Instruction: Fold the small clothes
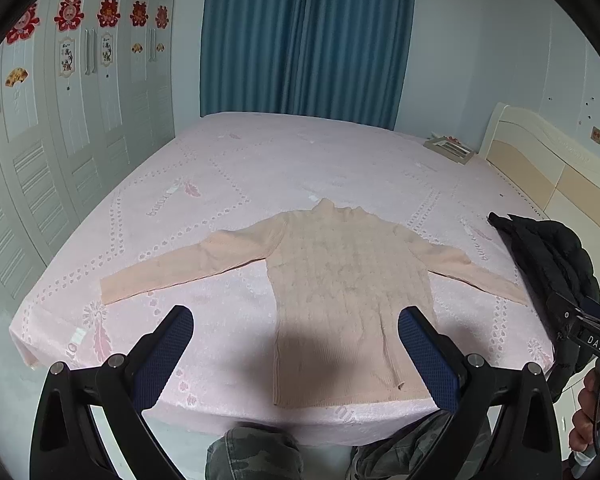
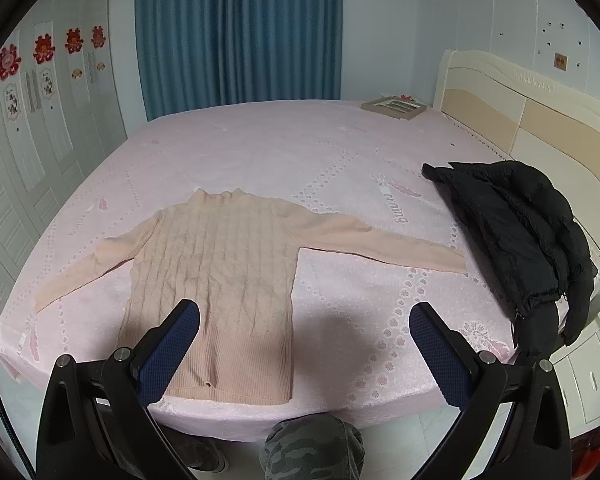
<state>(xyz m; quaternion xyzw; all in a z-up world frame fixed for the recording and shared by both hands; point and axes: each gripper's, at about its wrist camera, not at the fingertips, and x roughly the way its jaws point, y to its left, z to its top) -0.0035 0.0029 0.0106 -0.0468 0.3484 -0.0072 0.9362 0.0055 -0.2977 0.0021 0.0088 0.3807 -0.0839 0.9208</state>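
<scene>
Pink knit sweater [image 1: 340,288] flat on bed [image 1: 228,168], sleeves spread, hem at near edge. Left hand-held gripper [image 1: 296,344] and right hand-held gripper [image 2: 304,340] both wide, empty, hovering over hem. Risk: loose knit stretching or bunching under single-layer pinch; black jacket [image 2: 520,232] just beyond sweater's right cuff could snag.

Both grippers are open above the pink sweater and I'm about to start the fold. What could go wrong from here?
1. The sweater's hem lies right at the near edge of the bed; a pull toward you could drag it off.
2. Its right sleeve ends close to the black jacket; the right gripper might snag the jacket.
3. The left gripper may pinch the bed cover along with the thin left sleeve.
</scene>
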